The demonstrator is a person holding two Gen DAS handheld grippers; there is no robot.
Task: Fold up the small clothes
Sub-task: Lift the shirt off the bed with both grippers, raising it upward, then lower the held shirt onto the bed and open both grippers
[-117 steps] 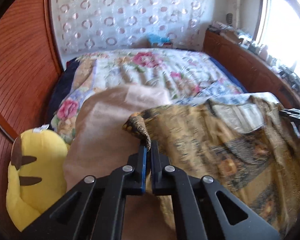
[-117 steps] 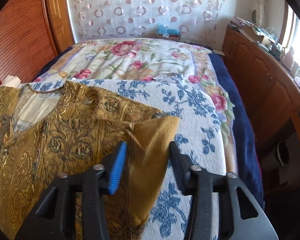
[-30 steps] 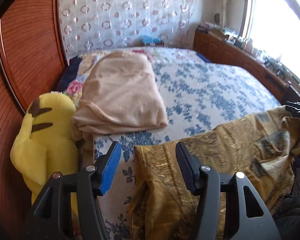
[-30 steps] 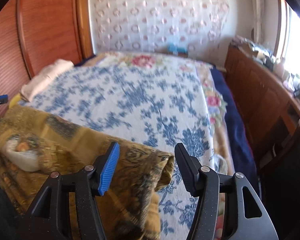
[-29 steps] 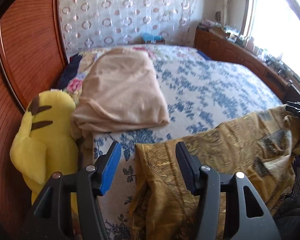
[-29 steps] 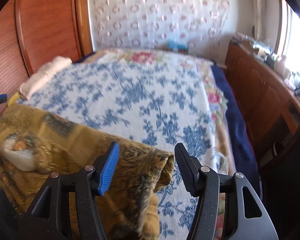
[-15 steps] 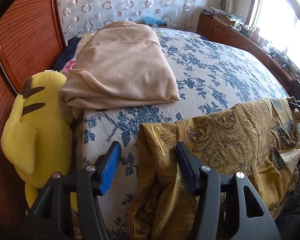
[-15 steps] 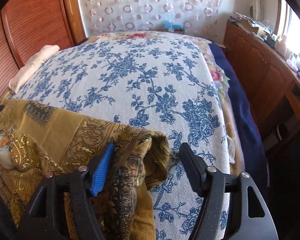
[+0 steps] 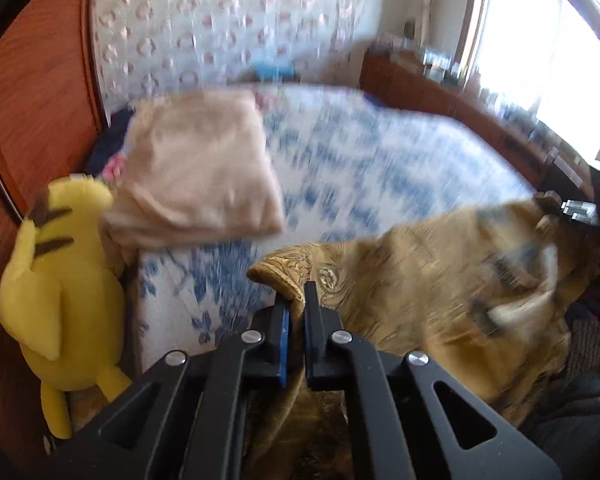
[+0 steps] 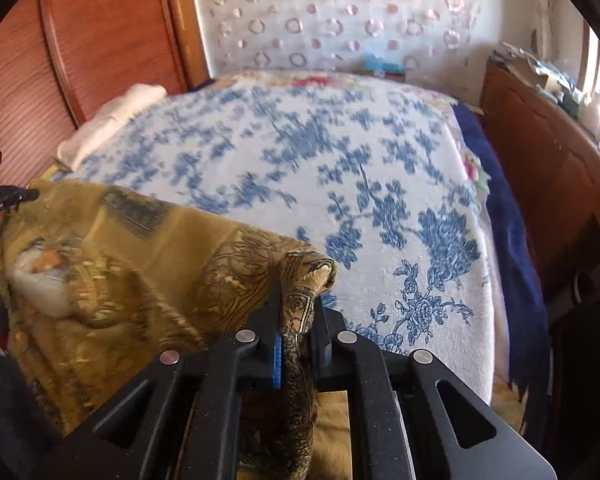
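A gold patterned garment (image 9: 440, 280) hangs over the near edge of the bed, stretched between my two grippers. My left gripper (image 9: 294, 300) is shut on its left corner, which pokes up between the fingers. In the right wrist view my right gripper (image 10: 298, 304) is shut on the garment's right corner (image 10: 308, 272), and the cloth (image 10: 112, 264) spreads to the left. The left gripper shows at the far left edge there (image 10: 4, 200). The left wrist view is blurred.
The bed has a white cover with blue flowers (image 10: 340, 168). A folded beige blanket (image 9: 196, 172) and a yellow plush toy (image 9: 56, 276) lie at the bed's left by the wooden wall (image 9: 32, 92). A wooden cabinet (image 10: 548, 160) runs along the right side.
Both grippers were open around the garment's corners and have now shut on them. The garment has been lifted a little and the left view is moving.
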